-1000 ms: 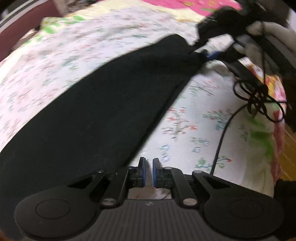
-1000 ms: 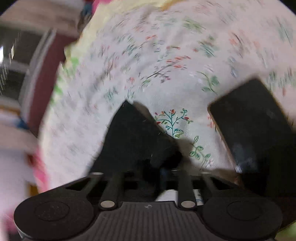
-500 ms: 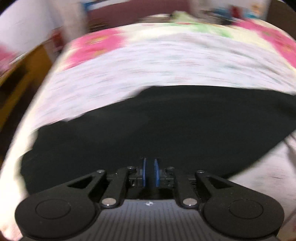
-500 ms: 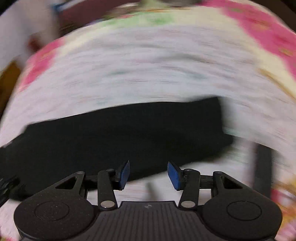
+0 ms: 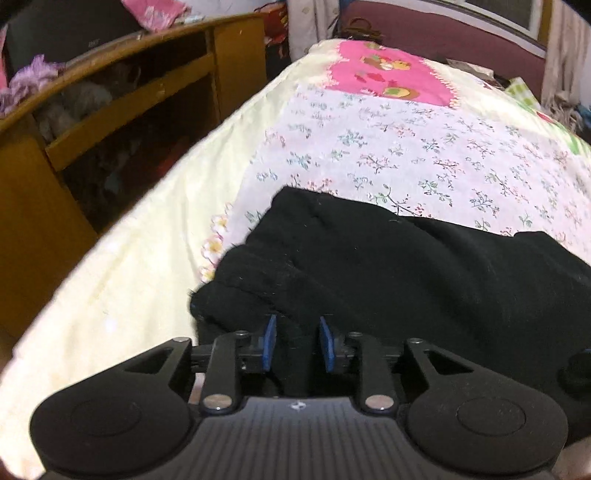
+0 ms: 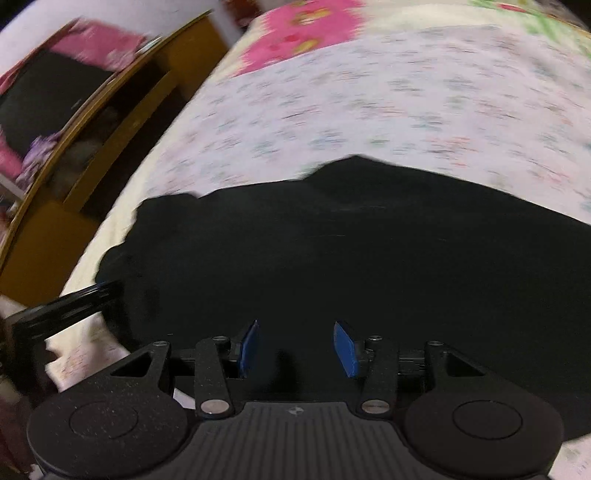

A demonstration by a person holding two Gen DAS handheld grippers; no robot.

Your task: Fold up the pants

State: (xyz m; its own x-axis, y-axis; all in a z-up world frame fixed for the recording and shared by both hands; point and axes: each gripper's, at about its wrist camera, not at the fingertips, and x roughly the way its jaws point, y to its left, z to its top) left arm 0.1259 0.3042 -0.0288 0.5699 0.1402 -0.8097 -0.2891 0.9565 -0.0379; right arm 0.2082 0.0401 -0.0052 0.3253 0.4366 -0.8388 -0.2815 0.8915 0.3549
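Note:
The black pants (image 5: 388, 266) lie across the floral bedspread (image 5: 406, 147), one bunched end near the bed's left edge. My left gripper (image 5: 297, 321) hovers just over that bunched end. Its jaws are opening and the blue pads (image 5: 270, 341) stand apart with a fold of black cloth showing between them, not pinched. In the right wrist view the pants (image 6: 351, 240) fill the middle as a wide dark band. My right gripper (image 6: 296, 326) is open above them, its blue pads (image 6: 345, 347) well apart and gripping nothing.
A wooden shelf unit (image 5: 110, 110) with clutter stands close along the bed's left side. A dark red headboard (image 5: 443, 29) closes the far end. A black bar-like part (image 6: 70, 302) pokes in at the left edge of the right wrist view. Bare bedspread lies beyond the pants.
Both views have swung round to the pants' bunched end by the shelf. The left gripper's pads, nearly together before, have parted. The black cloth that covered the right gripper's jaws is gone from them.

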